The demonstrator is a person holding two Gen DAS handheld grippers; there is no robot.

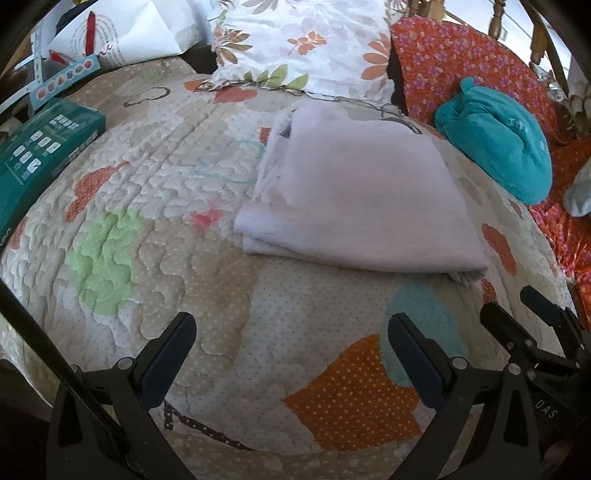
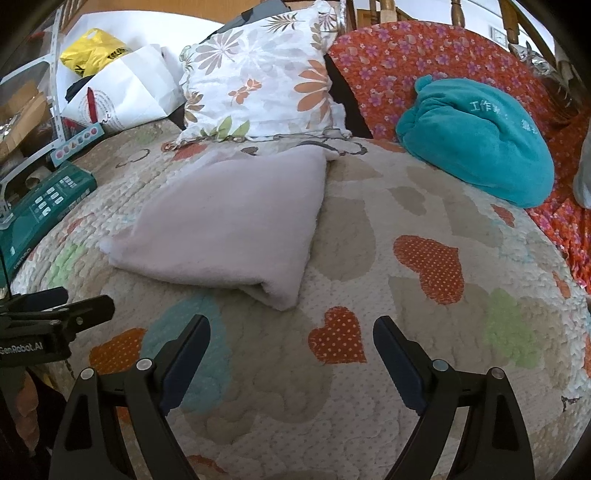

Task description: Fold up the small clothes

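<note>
A bed is covered by a quilted spread (image 2: 369, 229) printed with orange dotted hearts, beige hearts and pale green and blue patches. At its head, a white pillow with orange and brown flowers (image 2: 258, 74) is propped upright, and beside it an orange cover with small purple flowers (image 2: 424, 62) is draped. Turned wooden posts of a bedstead (image 2: 458, 11) are seen behind them. A rolled teal plush cloth (image 2: 480, 140) is laid on the orange cover. At the left edge, a green box (image 1: 40, 144), a white paper bag (image 2: 125, 92) and a yellow plastic bag (image 2: 92, 51) are gathered. The scene is lit by soft daylight.
</note>
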